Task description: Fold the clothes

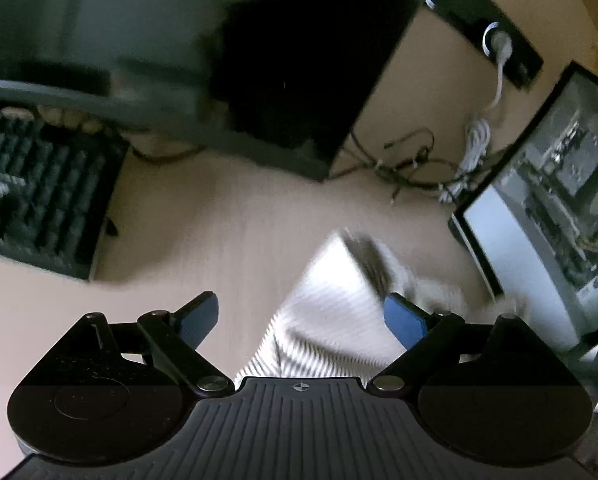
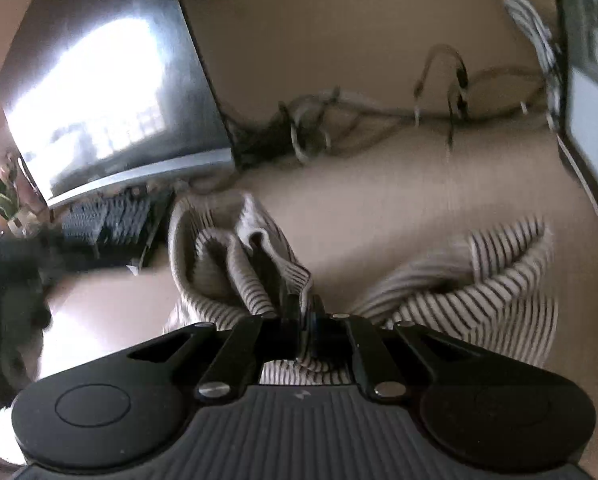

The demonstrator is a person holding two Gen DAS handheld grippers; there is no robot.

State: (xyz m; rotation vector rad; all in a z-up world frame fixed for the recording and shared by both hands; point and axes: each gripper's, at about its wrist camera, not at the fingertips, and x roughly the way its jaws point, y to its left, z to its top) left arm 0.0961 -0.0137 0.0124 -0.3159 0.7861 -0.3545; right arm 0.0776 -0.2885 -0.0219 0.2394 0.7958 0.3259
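Right tongs (image 2: 301, 316) clamping striped garment (image 2: 479, 292), left tongs (image 1: 303, 320) spread

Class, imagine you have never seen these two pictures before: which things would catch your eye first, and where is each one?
First, the rumpled cream garment with thin dark stripes, lying on the pale wooden desk, one bunched fold pinched in the shut right gripper. Next, the left gripper, its blue-padded fingers spread wide above the same cloth. Behind, a dark monitor catches bright window glare at the left, with tangled cables along the back of the desk.
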